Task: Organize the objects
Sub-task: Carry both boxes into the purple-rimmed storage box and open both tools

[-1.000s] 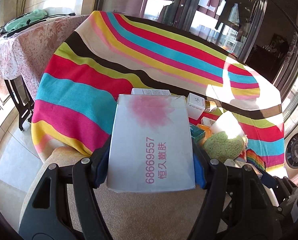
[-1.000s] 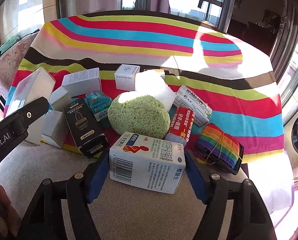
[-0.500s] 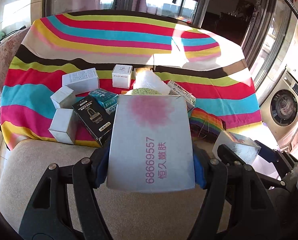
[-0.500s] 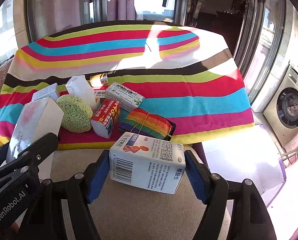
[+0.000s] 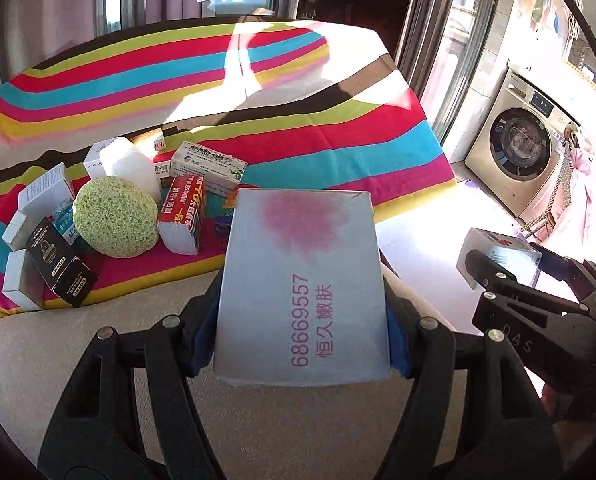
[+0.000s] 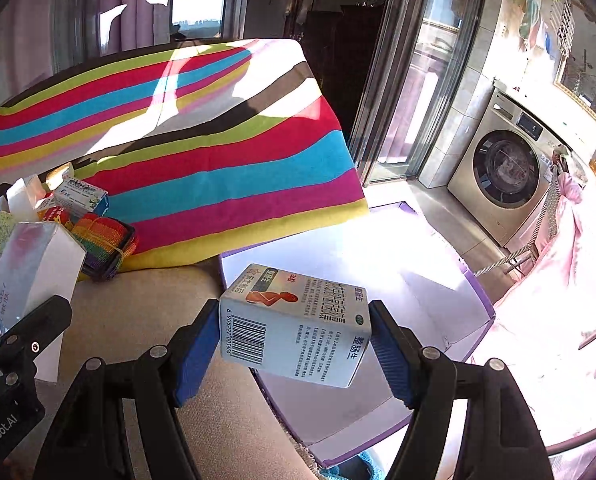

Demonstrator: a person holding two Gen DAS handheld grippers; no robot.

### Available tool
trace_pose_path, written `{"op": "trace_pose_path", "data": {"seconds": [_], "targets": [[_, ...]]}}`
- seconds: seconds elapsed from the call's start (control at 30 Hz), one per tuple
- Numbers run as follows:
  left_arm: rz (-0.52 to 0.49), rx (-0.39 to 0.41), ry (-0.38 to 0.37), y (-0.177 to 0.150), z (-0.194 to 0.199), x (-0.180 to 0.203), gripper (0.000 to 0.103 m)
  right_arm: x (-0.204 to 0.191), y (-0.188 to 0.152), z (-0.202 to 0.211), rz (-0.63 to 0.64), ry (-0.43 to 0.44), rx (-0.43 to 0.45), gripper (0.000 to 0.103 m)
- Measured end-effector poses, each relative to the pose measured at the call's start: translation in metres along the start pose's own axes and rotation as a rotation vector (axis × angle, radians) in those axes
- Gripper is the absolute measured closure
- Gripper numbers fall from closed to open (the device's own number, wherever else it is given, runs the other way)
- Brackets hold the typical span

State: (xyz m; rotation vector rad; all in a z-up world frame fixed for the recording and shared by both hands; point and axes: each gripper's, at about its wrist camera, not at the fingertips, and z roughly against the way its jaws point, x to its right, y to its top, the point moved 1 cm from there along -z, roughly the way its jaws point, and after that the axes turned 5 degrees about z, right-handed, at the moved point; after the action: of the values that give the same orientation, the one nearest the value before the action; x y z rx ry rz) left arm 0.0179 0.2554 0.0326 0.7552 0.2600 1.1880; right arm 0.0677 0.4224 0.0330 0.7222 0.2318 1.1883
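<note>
You hold two boxes, one per gripper. Your left gripper (image 5: 302, 344) has its jaws pinching a pale grey box (image 5: 302, 292), pink blotch and pink digits on top, above the beige cushion (image 5: 77, 360). Your right gripper (image 6: 293, 352) has its jaws pinching a white medicine box (image 6: 298, 336), barcode facing you, over one white purple-edged open box (image 6: 378, 280). At ten o'clock lie one green sponge (image 5: 115, 216), one black box (image 5: 59, 268), and one red-and-white box (image 5: 183, 216) on the striped cloth (image 5: 298, 152). One washing machine (image 6: 506, 168) stands at two o'clock.
</note>
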Motion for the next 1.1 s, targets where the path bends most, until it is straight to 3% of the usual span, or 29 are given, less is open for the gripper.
{"op": "trace_pose_path", "data": {"seconds": [0.43,0.63,0.7,0.77,0.9,1.1], "targets": [[-0.089,-0.058,-0.076,-0.004,-0.018,0.049,0.033,0.060,-0.013,-0.015,-0.085,-0.073,-0.050,0.030],[-0.096,-0.100,-0.215,-0.005,-0.024,0.063,0.033,0.077,-0.017,-0.018,-0.129,-0.086,-0.063,0.029],[-0.095,-0.108,-0.245,-0.004,-0.024,0.063,0.027,0.080,-0.018,-0.019,-0.152,-0.072,-0.073,0.028],[-0.076,-0.096,-0.247,-0.003,-0.022,0.060,0.014,0.082,-0.020,-0.021,-0.169,-0.050,-0.083,0.027],[-0.012,-0.108,-0.272,-0.003,-0.020,0.048,0.013,0.081,-0.022,-0.023,-0.173,-0.045,-0.100,0.021],[0.072,-0.097,-0.276,-0.005,-0.012,0.028,0.014,0.066,-0.018,-0.016,-0.166,0.030,-0.081,0.021]]}}
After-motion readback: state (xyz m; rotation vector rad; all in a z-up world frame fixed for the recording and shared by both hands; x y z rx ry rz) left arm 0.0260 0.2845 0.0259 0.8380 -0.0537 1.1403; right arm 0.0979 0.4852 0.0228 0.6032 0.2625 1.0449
